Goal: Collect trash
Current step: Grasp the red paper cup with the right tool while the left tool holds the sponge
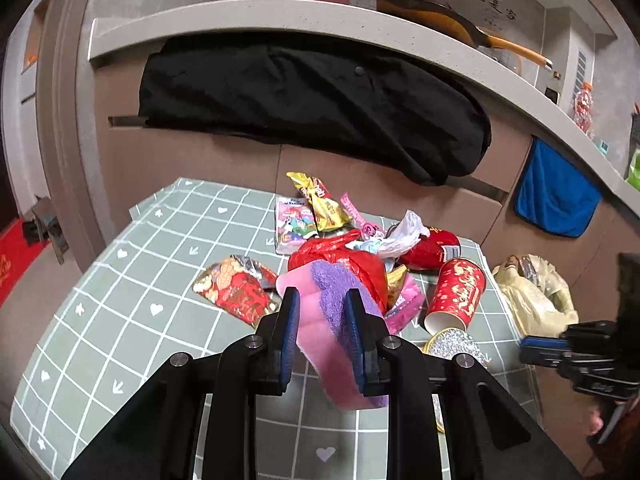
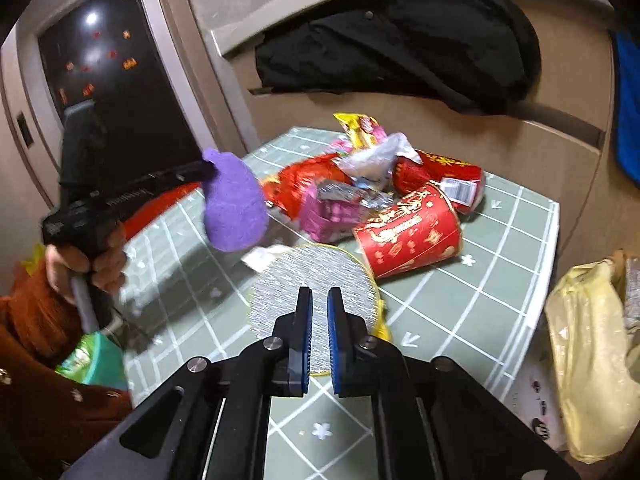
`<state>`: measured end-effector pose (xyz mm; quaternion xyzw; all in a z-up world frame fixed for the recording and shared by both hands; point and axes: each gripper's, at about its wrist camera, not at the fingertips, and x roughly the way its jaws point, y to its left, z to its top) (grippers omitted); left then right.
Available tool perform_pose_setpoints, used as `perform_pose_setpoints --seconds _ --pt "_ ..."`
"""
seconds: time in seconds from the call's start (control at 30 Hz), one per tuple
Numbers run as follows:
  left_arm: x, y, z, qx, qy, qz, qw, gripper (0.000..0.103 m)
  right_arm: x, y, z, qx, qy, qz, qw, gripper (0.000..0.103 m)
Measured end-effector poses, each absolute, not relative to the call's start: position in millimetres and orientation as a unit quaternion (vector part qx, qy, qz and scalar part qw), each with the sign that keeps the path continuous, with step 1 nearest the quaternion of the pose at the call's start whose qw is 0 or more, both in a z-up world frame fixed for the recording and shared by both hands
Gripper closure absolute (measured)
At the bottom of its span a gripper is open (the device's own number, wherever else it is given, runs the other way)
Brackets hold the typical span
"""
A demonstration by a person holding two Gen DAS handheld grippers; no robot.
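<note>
**Sponge up in the left gripper, trash still heaped on the bench**

So here's the scene. The left gripper (image 1: 322, 312) has its jaws clamped on a pink-and-purple sponge (image 1: 328, 320), held up above the bench (image 1: 132, 280), which has a green grid cloth with little hearts on it. In the right wrist view you can see that sponge from the side as a purple blob, with a hand (image 2: 86, 262) in a rust-orange sleeve (image 2: 32, 320) gripping the handle.

The right gripper (image 2: 319, 300) has its jaws pulled in narrow, just a slim gap, with nothing between them. It's hovering over a shiny silver round disc (image 2: 316, 276) with a gold rim at the near right of the bench.

The trash pile sits at the far right of the bench: a red plastic bag (image 1: 340, 256), snack wrappers, a white crumpled bit, and a red paper cup (image 2: 408, 232) lying on its side just beyond the disc. One red foil wrapper (image 1: 236, 288) lies apart, left of the pile.

Off the right edge of the bench there's a pale yellow plastic bag (image 2: 588, 344). A black jacket (image 1: 312, 100) hangs behind.
</note>
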<state>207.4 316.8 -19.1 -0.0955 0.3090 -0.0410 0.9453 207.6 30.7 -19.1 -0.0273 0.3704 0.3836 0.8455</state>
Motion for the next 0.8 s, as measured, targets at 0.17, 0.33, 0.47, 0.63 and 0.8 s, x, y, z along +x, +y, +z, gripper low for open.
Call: perform_pose_setpoints --seconds 0.17,0.33,0.47,0.63,0.8 --pt "202.0 320.8 -24.4 -0.098 0.318 -0.046 0.942 0.079 234.7 33.6 -43.9 -0.03 0.402 0.371 0.836 0.079" --pt "203.7 322.3 -24.7 -0.096 0.32 -0.062 0.941 0.079 265.2 22.3 -36.1 0.001 0.371 0.327 0.869 0.078" --pt "214.6 317.7 -21.9 -0.09 0.322 -0.075 0.939 0.079 298.5 18.3 -12.0 -0.003 0.335 0.341 0.878 0.071" --pt "234.4 313.3 -16.0 -0.087 0.318 -0.067 0.942 0.079 358.9 32.2 -24.0 -0.02 0.388 0.368 0.845 0.069" --pt "242.4 318.0 -10.7 -0.094 0.311 -0.052 0.944 0.079 360.4 32.2 -41.8 0.025 0.422 0.402 0.812 0.07"
